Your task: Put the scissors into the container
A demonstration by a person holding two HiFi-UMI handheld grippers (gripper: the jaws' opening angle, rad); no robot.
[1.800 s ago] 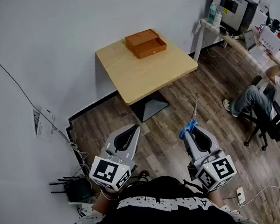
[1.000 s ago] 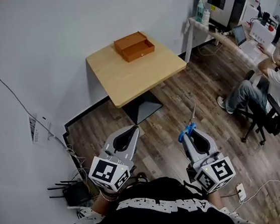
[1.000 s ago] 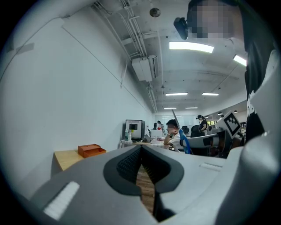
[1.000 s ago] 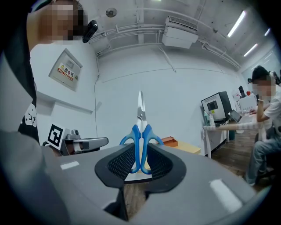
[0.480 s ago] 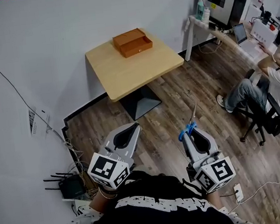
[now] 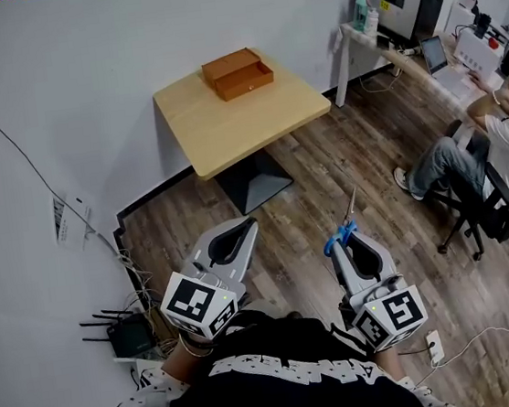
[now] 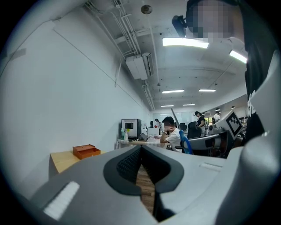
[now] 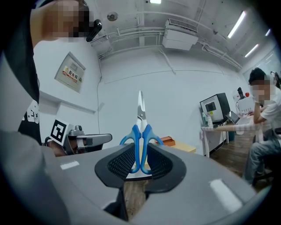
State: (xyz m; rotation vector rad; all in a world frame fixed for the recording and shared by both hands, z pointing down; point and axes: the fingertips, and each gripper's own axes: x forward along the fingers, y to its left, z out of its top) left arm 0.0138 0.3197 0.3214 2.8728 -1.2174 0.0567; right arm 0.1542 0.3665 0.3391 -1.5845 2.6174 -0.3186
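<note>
Blue-handled scissors [image 8: 140, 143] pinched at the handles between jaws of right gripper [image 8: 140, 163], blades pointing up | left gripper [image 7: 141, 165] with jaws pressed together, nothing between | orange container [image 6: 239, 74] on wooden table [image 6: 245, 127], well apart from both grippers

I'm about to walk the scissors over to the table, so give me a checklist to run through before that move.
1. Scissors gripped: ok, right gripper jaws clamp the blue handles, blades closed.
2. Left gripper free: ok, jaws together, empty.
3. Container within reach: not ok, it sits on the table, far across the floor.
4. Container open: cannot tell, too small.
5. Seated person clear of the path: ok, well off to the right.
</note>
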